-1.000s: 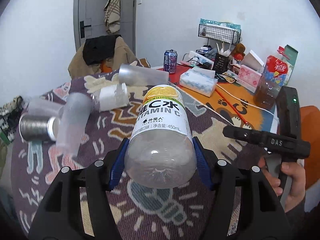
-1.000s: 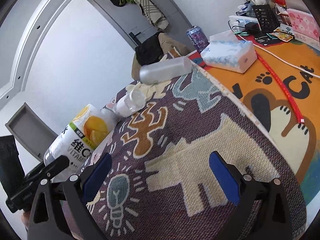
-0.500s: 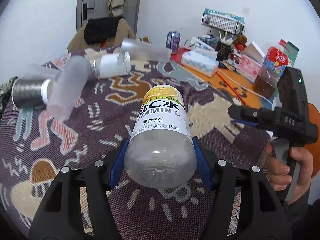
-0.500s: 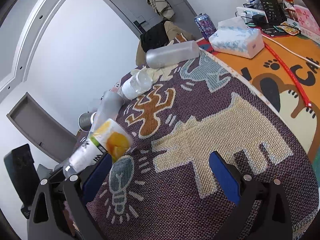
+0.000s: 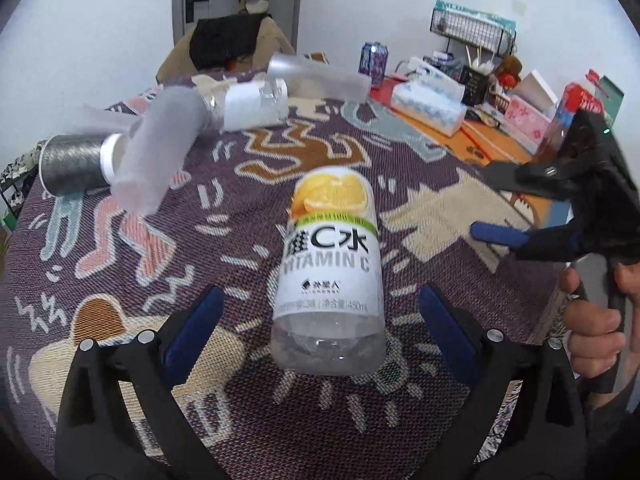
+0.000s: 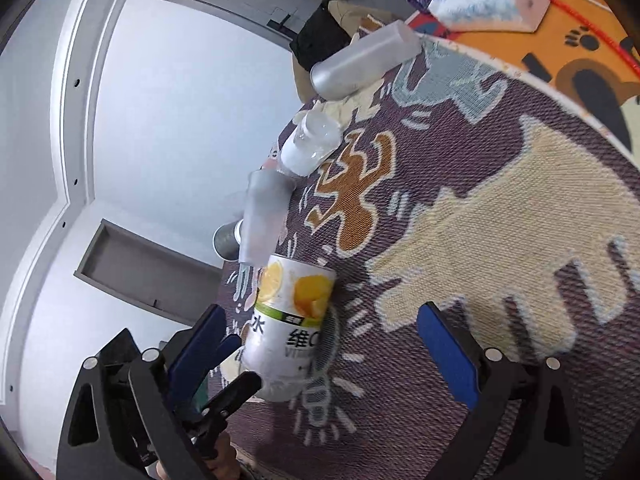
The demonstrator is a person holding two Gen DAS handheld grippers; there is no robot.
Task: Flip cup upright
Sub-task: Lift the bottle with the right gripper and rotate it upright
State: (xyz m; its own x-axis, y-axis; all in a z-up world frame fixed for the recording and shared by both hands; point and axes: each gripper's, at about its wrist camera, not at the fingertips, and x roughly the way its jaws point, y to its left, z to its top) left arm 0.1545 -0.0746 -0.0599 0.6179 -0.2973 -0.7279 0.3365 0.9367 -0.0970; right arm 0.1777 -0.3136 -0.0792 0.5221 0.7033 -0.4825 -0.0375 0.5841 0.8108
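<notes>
A clear cup with a white "Vitamin C" lemon label (image 5: 330, 268) stands on the patterned mat, its clear base toward my camera; it also shows in the right wrist view (image 6: 290, 328). My left gripper (image 5: 320, 320) is open, its blue pads apart on either side of the cup and not touching it. My right gripper (image 6: 320, 344) is open and empty over the mat; it also shows at the right of the left wrist view (image 5: 532, 208).
Other cups lie on their sides on the mat (image 5: 240, 208): a frosted one (image 5: 156, 152), a silver one (image 5: 72, 164), a white one (image 5: 256, 106) and a long frosted one (image 5: 316, 80). A tissue box (image 5: 428, 106), soda can (image 5: 374, 60) and boxes stand at the back right.
My left gripper was shut on the labelled cup and has opened and let it go. The cup now stands on the mat. My right gripper has swung closer to the cup.
</notes>
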